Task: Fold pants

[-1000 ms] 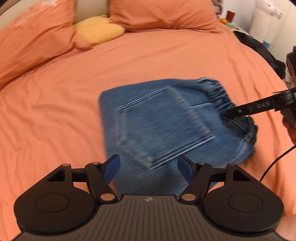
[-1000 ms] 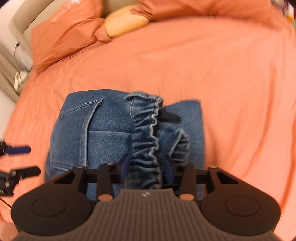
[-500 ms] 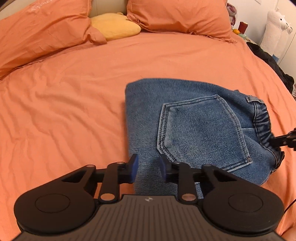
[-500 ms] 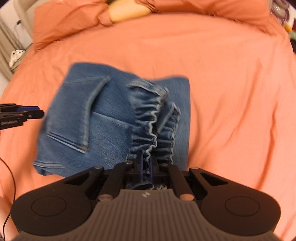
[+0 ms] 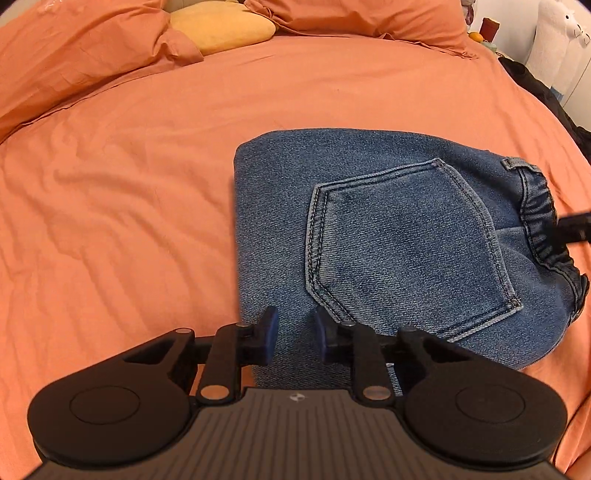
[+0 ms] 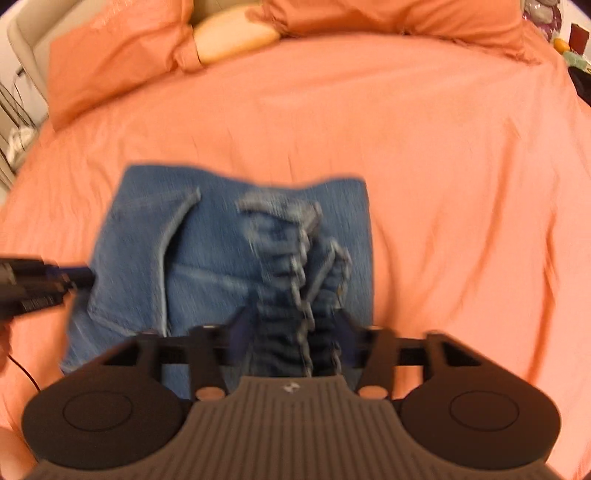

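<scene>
Since half a second ago the right gripper (image 6: 291, 328) has spread its jaws off the gathered elastic waistband (image 6: 295, 280), while the left gripper (image 5: 291, 328) sits narrowly parted over the near edge of the folded blue denim pants (image 5: 388, 236). That bunched waistband could spring the fold open. Pants lie mid-bed on the orange sheet (image 5: 110, 203), back pocket up

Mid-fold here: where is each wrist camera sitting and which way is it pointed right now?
Left wrist: low over the folded jeans' near edge, facing the pillows; the left claw straddles denim, slightly parted; the right claw's tip shows at right.
Right wrist: blurred, at the elastic waistband, also facing the pillows; the right claw is open around it; the left claw shows at left.
Shared: jeans, orange bedsheet, yellow cushion.
</scene>
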The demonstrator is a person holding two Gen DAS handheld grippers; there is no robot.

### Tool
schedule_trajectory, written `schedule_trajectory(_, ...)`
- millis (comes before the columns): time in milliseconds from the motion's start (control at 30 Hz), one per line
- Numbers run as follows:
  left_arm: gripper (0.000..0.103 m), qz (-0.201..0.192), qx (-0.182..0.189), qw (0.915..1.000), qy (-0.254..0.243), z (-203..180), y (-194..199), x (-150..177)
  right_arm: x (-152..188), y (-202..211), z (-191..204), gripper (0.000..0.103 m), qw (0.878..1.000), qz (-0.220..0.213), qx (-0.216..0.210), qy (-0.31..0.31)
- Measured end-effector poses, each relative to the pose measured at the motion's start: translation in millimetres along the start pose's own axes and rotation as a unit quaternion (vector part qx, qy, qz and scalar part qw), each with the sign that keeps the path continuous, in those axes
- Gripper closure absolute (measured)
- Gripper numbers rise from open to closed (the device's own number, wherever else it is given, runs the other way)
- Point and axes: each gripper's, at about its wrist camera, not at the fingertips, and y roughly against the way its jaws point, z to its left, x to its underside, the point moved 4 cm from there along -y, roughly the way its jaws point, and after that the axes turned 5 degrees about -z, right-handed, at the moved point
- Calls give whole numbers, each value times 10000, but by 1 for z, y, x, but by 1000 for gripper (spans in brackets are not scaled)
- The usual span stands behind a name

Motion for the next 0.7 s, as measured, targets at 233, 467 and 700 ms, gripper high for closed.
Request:
schedule_trajectory(233,77,18,144,9999,92,5,-1,-2,-5,-43,-24,64,9930,2,-361,-1125)
schedule_trajectory(467,77,-75,315,9994,145,14,3,-3,-32,-7,14,92,9993,-254,-206,-162)
schedule_trajectory(700,77,-577,461,9966,362,19,24,-20,-55,0,6,93,9993,-232,198,228)
